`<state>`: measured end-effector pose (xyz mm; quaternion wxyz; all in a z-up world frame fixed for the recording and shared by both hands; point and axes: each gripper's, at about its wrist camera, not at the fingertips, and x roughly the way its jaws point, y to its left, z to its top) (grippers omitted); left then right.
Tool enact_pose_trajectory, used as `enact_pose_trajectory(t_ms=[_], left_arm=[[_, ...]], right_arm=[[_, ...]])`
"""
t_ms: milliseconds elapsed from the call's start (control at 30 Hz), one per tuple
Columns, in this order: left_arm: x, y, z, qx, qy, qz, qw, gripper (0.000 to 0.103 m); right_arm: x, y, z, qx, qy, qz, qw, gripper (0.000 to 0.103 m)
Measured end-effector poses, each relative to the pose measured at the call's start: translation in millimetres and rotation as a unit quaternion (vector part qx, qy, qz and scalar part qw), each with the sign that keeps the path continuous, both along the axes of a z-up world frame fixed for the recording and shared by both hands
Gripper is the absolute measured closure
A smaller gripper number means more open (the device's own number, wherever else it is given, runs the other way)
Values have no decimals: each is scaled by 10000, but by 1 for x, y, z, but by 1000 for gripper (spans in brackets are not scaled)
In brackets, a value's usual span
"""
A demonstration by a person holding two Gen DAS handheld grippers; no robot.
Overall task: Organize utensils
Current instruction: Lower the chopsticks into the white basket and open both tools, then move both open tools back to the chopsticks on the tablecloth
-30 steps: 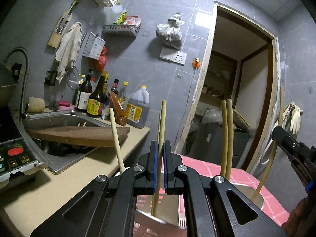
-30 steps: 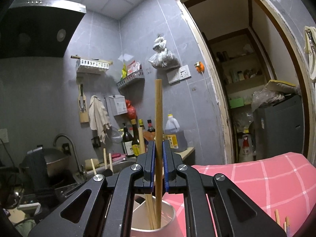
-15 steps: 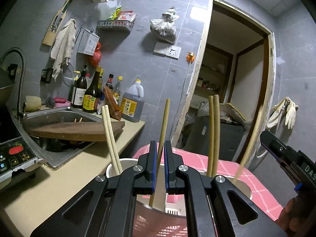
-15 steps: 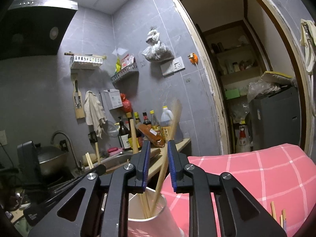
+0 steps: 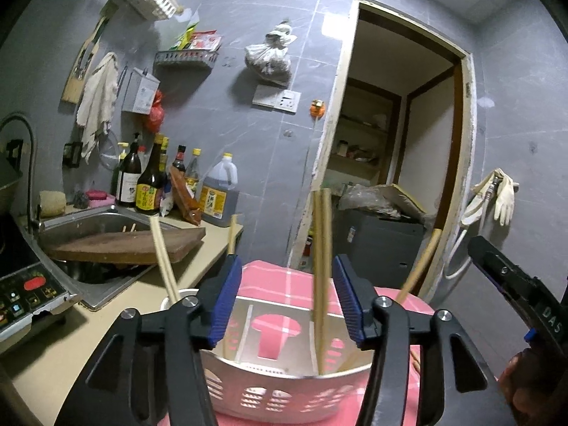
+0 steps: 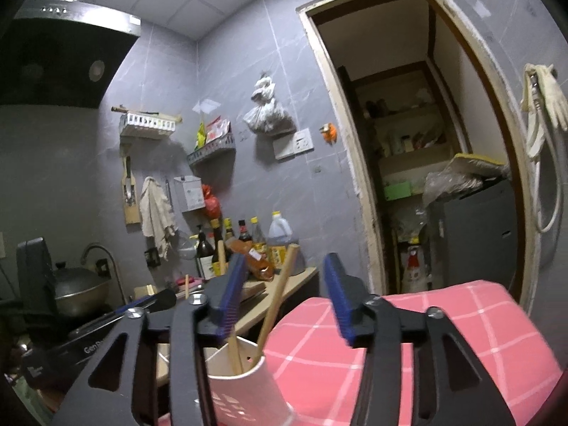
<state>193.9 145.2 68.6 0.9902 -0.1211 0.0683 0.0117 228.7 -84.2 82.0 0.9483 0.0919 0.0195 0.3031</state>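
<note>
Chopsticks stand loose in the holder, at 6 o'clock on the pink tabletop. Both claws, left and right, have just sprung apart, clamping nothing: each stick is delivered; more may await.

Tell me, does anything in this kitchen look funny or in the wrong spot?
Yes. A wooden cutting board lies tilted across the sink instead of flat on the counter, with chopstick tips poking up behind it. The chopsticks in the white holder lean different ways, which looks normal.
</note>
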Motion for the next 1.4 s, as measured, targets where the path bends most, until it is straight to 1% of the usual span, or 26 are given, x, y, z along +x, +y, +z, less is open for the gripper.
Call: enact_pose_trajectory(t_ms=[33,67,100,133,167,233,300,367,400,533,667,833,933,1100,1267,1333,1400], left_arm=[[-2,-4,2,27,2,-25,10000,48],[-4,-9,3,45,-2,-57,10000,45],[-6,-13,5,46,-16,-98,9999,39],[-7,-17,6,40,-30,-137,9999,35],[-10,-22,7,34,-44,-205,9998,33],[-13,-31,8,30,-58,-283,9996,24],[-16,-42,9,19,-68,-398,9992,20],[-19,-52,9,15,-68,-504,9987,13],[-21,-58,9,19,-74,-565,9984,8],[-22,-84,4,86,0,-820,9966,7],[-16,-111,-9,185,281,-1045,9940,7],[-5,-134,-26,232,592,-1073,9922,7],[0,-141,-37,135,781,-1037,9914,7],[9,-148,-57,107,1124,-965,9889,7],[18,-152,-70,245,1448,-980,9843,7],[24,-154,-75,318,1609,-1037,9810,7],[30,-159,-81,477,1800,-1058,9768,7]], right_arm=[[-3,-6,2,-9,2,-67,10000,44],[-6,-11,3,-6,0,-123,9999,40],[-9,-16,4,3,-17,-162,9999,37],[-14,-24,6,-12,-66,-232,9997,30],[-19,-30,7,-48,-107,-301,9995,22],[-25,-43,10,-122,-154,-423,9989,17],[-30,-53,12,-189,-156,-531,9983,12],[-35,-67,13,-241,-142,-658,9974,2],[-38,-75,13,-257,-146,-721,9970,0],[-45,-96,10,-498,-141,-961,9940,0],[-45,-110,2,-754,1,-1139,9906,0],[-42,-121,-13,-1052,236,-1246,9863,0],[-35,-127,-26,-1181,471,-1260,9838,0],[-23,-134,-44,-1251,862,-1255,9804,0],[-10,-136,-60,-1382,1246,-1250,9745,0],[-3,-135,-67,-1492,1445,-1223,9705,0],[2,-134,-72,-1538,1618,-1170,9677,2]])
